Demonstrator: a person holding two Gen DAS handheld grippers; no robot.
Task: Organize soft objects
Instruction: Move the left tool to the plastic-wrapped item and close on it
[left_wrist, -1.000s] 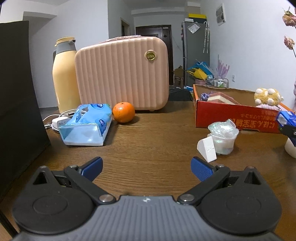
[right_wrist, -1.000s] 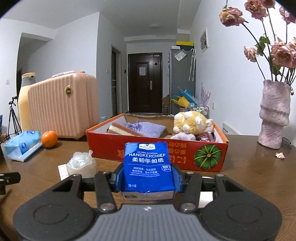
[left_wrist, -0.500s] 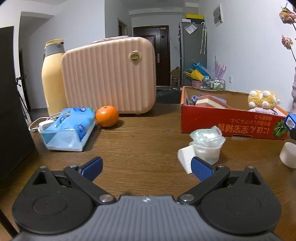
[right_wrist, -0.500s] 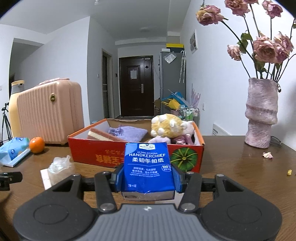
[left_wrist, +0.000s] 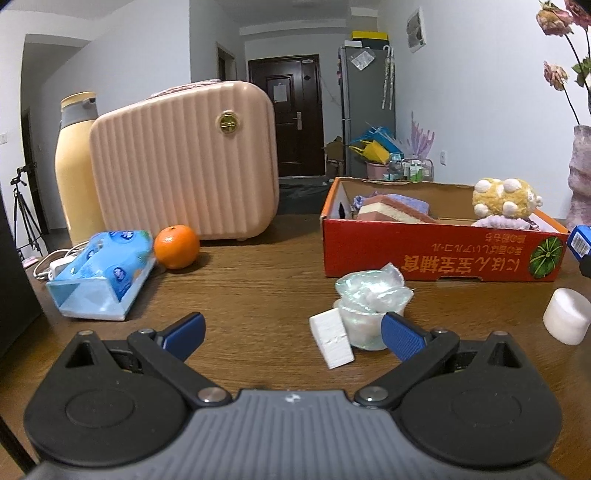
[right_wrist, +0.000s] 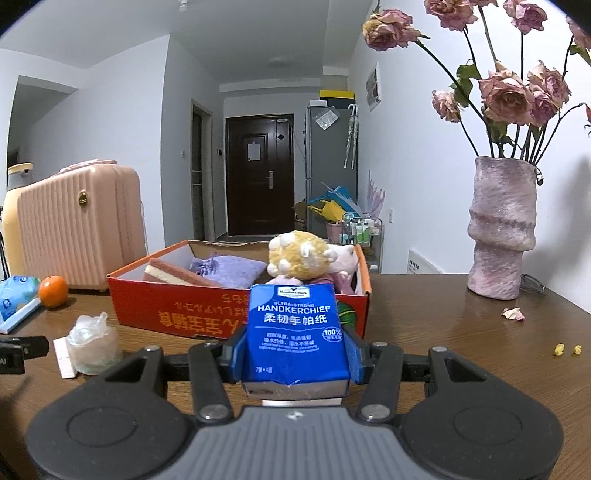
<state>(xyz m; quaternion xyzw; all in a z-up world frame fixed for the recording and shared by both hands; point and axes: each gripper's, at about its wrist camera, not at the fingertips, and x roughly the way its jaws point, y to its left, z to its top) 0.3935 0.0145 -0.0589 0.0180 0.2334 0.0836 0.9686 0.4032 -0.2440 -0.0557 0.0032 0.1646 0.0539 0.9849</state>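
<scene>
Right tool (right_wrist: 295, 360) clamped on a blue handkerchief pack (right_wrist: 296, 334) — glossy soft plastic wrap, rectangular, held upright between the blue pads, its lower end crumpled against the tool body. It sits in front of the red cardboard box (right_wrist: 207, 314), hiding part of the box's front wall and the green print there. Left tool (left_wrist: 293, 332) spread wide, nothing between its ribbed blue fingers (left_wrist: 402, 338), low over the brown wood-grain surface (left_wrist: 251, 288).

In the box: a fuzzy yellow plush (right_wrist: 299, 260) with white knobs, a lilac fabric pouch (right_wrist: 229, 269), a layered sponge block (right_wrist: 173, 275), something pink behind the plush — hard to make out.

Around: clear cup (left_wrist: 369, 314) stuffed with crinkled film, a white foam block (left_wrist: 332, 341) leaning on it, both just ahead of the left tool's right finger. White cylinder (left_wrist: 567, 321) at right, apart. Light-blue tissue pack (left_wrist: 103, 273) beside a round orange (left_wrist: 176, 246); ribbed pink hard case (left_wrist: 184, 162) and a cream jug (left_wrist: 75, 170) behind. White charger and cable partly hidden behind the tissue pack. Rough mauve vase (right_wrist: 502, 229) with dried roses, blooms cut off at the frame top; petals (right_wrist: 513, 314) and crumbs on the surface near it.
</scene>
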